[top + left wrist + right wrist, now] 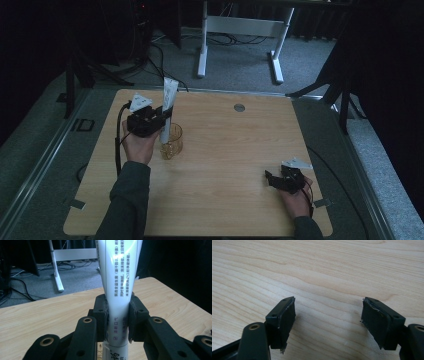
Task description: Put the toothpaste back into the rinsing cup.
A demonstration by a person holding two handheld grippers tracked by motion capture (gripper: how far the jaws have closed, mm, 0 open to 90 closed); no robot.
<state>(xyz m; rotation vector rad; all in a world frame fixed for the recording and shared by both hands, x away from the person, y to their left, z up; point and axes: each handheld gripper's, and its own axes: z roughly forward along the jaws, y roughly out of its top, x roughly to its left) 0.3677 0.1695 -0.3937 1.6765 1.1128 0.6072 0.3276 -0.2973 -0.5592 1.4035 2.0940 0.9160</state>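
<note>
A tall white tube (pixel 168 107) with printed text stands upright with its lower end in an amber glass cup (pixel 172 142) at the table's left. My left gripper (pixel 159 118) is shut on the white tube about halfway up. In the left gripper view both pads (pixel 106 317) press the tube (pixel 119 285) from either side. My right gripper (pixel 270 180) rests near the front right of the table, open, its pads (pixel 287 320) wide apart above bare wood with nothing between them.
The wooden table (pixel 225 150) has a round grommet (pixel 239 107) near its far edge. Beyond it stands a white desk frame (pixel 240 30) on grey carpet, with cables on the floor. Dark curtains close off both sides.
</note>
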